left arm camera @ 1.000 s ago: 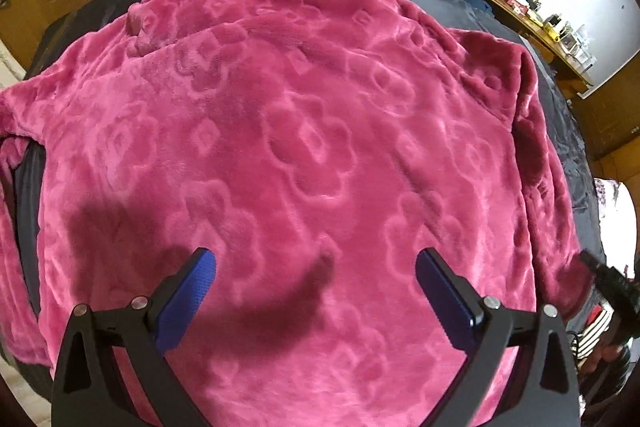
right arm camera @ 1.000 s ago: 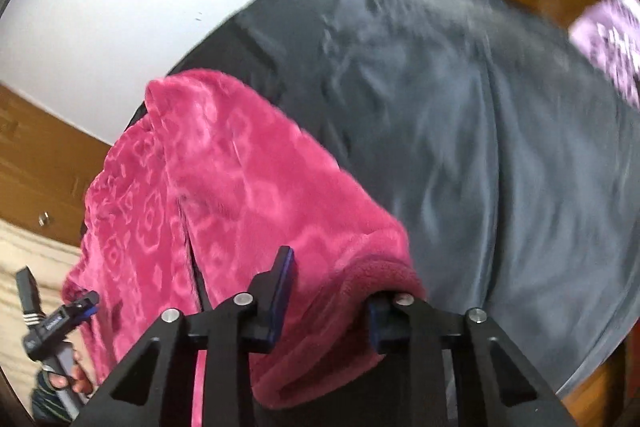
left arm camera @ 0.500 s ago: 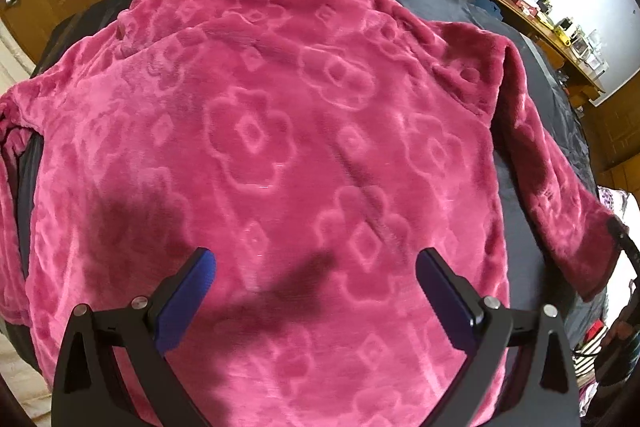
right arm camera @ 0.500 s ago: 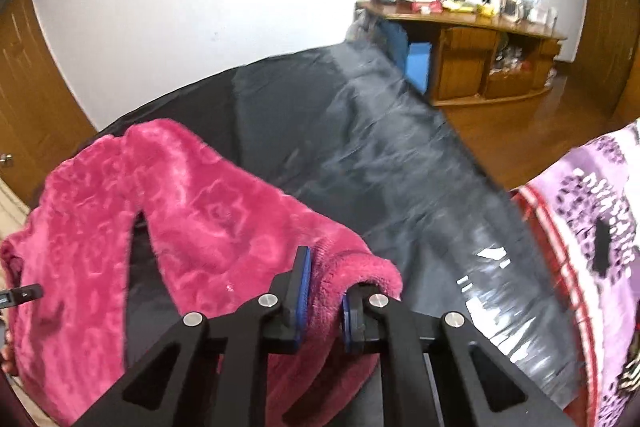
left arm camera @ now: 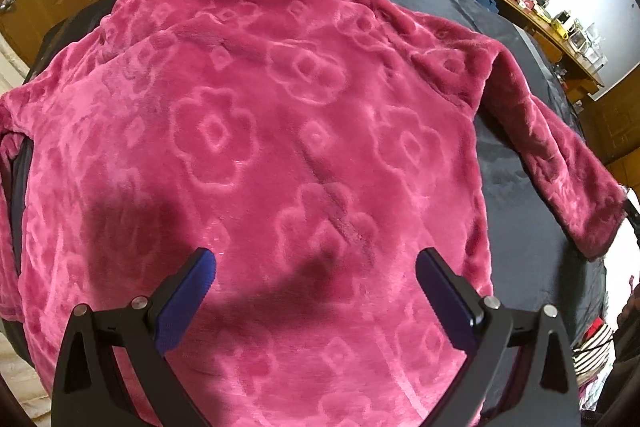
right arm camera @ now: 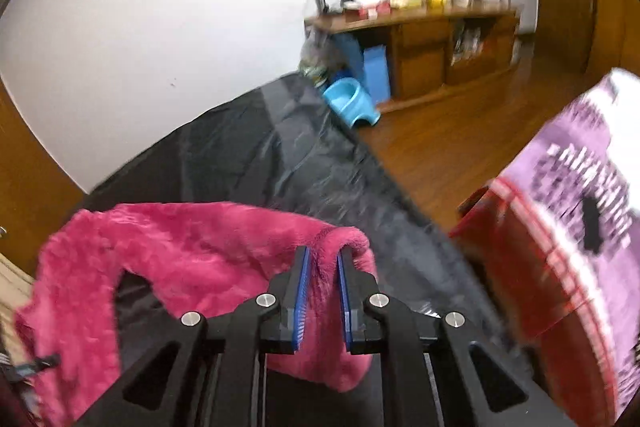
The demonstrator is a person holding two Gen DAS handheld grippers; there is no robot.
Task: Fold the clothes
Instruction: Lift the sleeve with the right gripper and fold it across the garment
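The left tool (left arm camera: 314, 301) has matte black angular arms with triangular cut-outs, round silver screws at the joints and blue ribbed pads (left arm camera: 182, 309). The right tool (right arm camera: 323, 301) is built alike, with thin blue pads (right arm camera: 303, 301).

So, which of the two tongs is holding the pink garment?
The right tongs: its blue pads are shut on the sleeve cuff of the pink garment. The left tongs hover open above it.

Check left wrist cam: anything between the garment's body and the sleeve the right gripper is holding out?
Only bare dark table cover shows in that gap between the pink fleece garment and its sleeve. The right gripper clamps the cuff.
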